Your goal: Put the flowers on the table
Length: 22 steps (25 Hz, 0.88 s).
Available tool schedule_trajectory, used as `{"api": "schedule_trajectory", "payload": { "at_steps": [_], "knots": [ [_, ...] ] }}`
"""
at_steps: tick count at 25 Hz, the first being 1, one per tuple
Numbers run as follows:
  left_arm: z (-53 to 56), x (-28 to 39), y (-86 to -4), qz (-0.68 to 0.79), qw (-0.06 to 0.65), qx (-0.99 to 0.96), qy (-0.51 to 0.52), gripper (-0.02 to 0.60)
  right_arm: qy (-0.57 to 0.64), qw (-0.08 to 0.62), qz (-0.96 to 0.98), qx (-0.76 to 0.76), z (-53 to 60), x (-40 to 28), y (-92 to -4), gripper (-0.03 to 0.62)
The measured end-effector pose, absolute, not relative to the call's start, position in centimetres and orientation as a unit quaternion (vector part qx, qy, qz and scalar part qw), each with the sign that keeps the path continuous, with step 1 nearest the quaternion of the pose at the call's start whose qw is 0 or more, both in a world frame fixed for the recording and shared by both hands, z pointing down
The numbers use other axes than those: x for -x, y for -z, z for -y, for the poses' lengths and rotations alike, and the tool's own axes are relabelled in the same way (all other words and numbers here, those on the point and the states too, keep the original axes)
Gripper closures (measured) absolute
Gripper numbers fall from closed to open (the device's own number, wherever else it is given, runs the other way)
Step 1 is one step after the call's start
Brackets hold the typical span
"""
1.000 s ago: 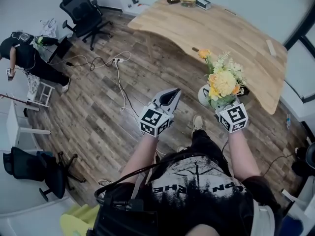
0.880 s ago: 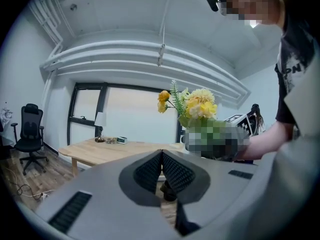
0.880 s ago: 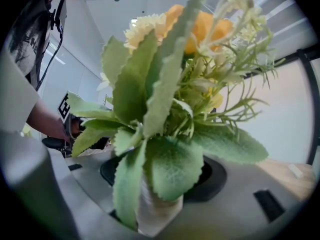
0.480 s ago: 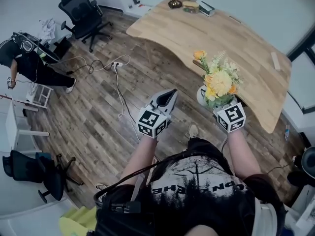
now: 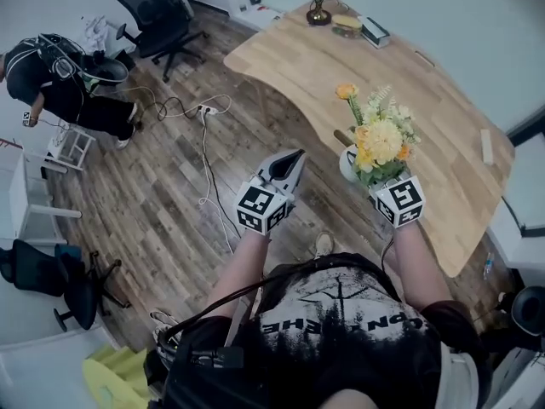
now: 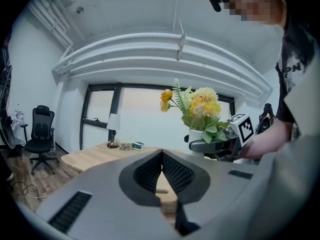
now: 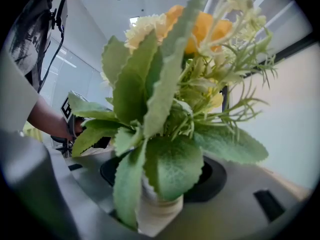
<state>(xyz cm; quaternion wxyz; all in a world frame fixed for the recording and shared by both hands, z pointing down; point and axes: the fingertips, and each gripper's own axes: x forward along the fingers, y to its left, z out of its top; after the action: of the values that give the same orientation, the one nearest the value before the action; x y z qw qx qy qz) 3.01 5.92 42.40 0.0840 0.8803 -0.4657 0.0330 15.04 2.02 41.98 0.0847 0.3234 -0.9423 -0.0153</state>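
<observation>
A bunch of yellow and orange flowers [image 5: 381, 137] with green leaves stands in a small white vase [image 5: 350, 165]. My right gripper [image 5: 364, 177] is shut on the vase and holds it upright in the air, near the front edge of the wooden table [image 5: 383, 66]. In the right gripper view the vase [image 7: 157, 206] sits between the jaws and the leaves [image 7: 165, 129] fill the frame. My left gripper [image 5: 289, 164] is shut with nothing in it, over the floor left of the flowers. The left gripper view shows its jaw tips [image 6: 162, 153] meeting, with the flowers [image 6: 196, 105] off to the right.
A lamp base [image 5: 318, 12], a dish [image 5: 347, 23] and a small box [image 5: 374, 31] stand at the table's far end. A black office chair [image 5: 157, 7] and cables with a power strip [image 5: 204, 107] lie on the wood floor. A person [image 5: 60, 83] crouches at the far left.
Both grippers, with the vase of flowers, have moved forward toward the table. The table's edge now lies closer under the flowers. The person at the left has shifted.
</observation>
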Motion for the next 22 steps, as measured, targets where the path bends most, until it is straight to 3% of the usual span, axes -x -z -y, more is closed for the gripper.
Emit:
{"api": "schedule_trajectory", "payload": {
  "at_steps": [12, 22],
  "knots": [
    [0.8, -5.2, -43.0, 0.473, 0.080, -0.876, -0.055, 0.568, 0.007, 0.082, 0.949, -0.305, 5.1, -16.3, -43.0, 0.349],
    [6.1, -2.8, -43.6, 0.464, 0.081, -0.880, -0.061, 0.568, -0.001, 0.082, 0.946, -0.315, 10.2, -14.1, -44.0, 0.349]
  ]
}}
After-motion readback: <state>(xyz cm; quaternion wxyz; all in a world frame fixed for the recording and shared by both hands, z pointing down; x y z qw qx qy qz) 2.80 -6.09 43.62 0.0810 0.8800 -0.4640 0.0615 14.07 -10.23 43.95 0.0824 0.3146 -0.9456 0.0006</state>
